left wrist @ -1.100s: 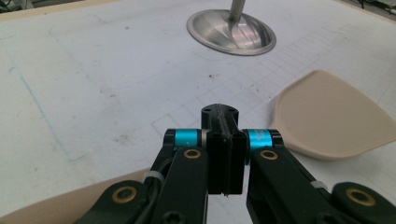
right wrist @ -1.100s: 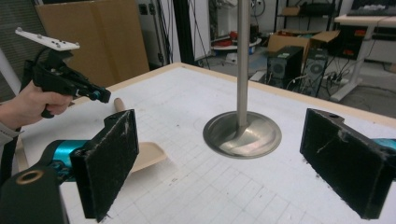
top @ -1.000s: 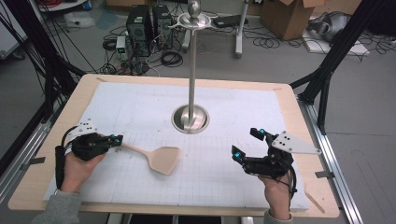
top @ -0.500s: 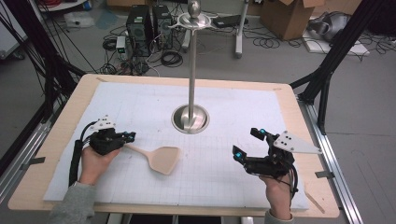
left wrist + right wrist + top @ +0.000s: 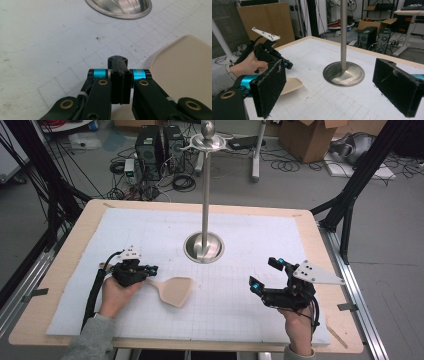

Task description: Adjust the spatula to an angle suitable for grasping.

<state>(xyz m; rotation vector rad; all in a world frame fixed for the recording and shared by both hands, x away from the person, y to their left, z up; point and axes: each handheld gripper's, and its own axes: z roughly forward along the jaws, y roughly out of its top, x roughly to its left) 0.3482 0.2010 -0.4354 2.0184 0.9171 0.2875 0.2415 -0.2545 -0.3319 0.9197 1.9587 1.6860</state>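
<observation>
One spatula [image 5: 172, 290] lies flat on the white gridded mat [image 5: 150, 235], left of centre and toward the near edge. Its long axis runs left to right: the thin handle points left into the left gripper [image 5: 146, 270], and the broad blade points right and slightly nearer. It is pale beige, smooth and unmarked, with a rounded, shovel-shaped blade wider than the handle.

The left gripper has its jaws fully closed; in the left gripper view [image 5: 120, 87] the two black pads meet with the blade just to their right. From above they seem to pinch the handle's end, though the contact itself is hidden.

The right gripper [image 5: 267, 274] sits well apart at the near right, jaws spread wide with nothing between them.

There are two grippers and one metal stand [image 5: 204, 246], whose round base rests at the mat's middle, beyond the spatula, with a single upright pole.
</observation>
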